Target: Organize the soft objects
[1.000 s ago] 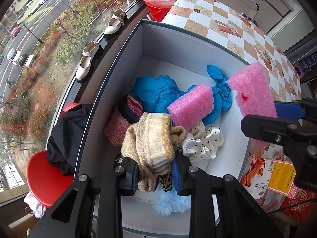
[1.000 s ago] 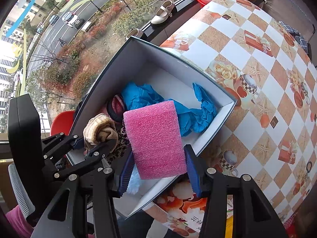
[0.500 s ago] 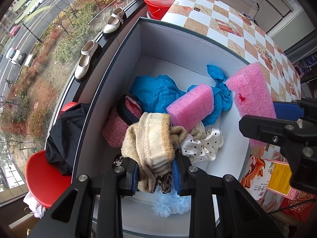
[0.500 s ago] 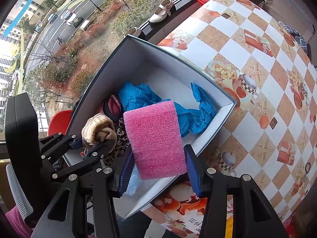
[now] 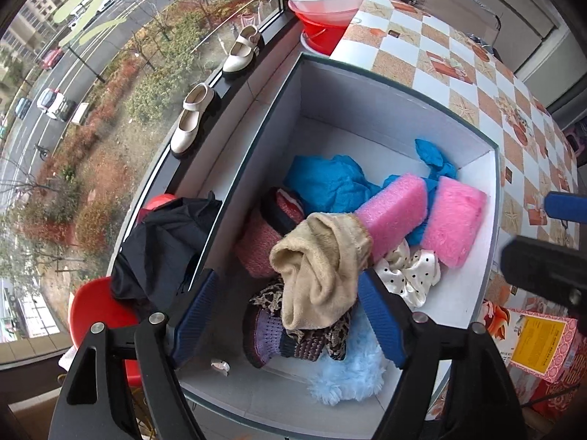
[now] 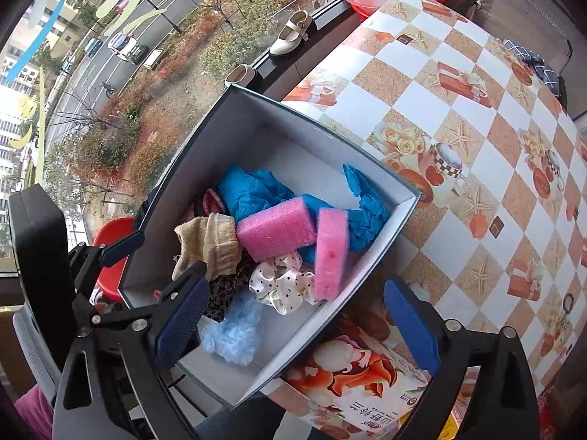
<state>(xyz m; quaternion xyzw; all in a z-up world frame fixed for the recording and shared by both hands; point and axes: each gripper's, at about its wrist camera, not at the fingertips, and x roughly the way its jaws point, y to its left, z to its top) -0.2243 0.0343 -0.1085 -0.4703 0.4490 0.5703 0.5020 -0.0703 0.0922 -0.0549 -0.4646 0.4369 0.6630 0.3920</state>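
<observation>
A grey open box [image 5: 367, 117] [image 6: 286, 128] holds soft things. The beige knit sock [image 5: 323, 260] [image 6: 209, 245] lies on the pile inside. Two pink sponges lie in the box: one flat [image 5: 394, 212] [image 6: 275, 231], one on edge against the right wall [image 5: 453, 227] [image 6: 330, 253]. Blue cloth [image 5: 326, 183], a polka-dot scrunchie [image 6: 282, 282] and light blue fluff [image 5: 348, 370] are there too. My left gripper [image 5: 290, 315] is open above the sock. My right gripper [image 6: 293, 322] is open and empty over the box's near corner.
The box stands on a checkered tablecloth [image 6: 477, 128] beside a window sill with two shoes [image 5: 190, 124]. A pink basin over a red one [image 5: 330, 0] stands at the far end. A printed carton [image 6: 359, 385] lies near the right gripper. A red chair with black cloth [image 5: 161, 249] is left.
My left gripper opened and let the beige sock go onto the pile. My right gripper opened and the pink sponge dropped into the box, resting on edge by the right wall.
</observation>
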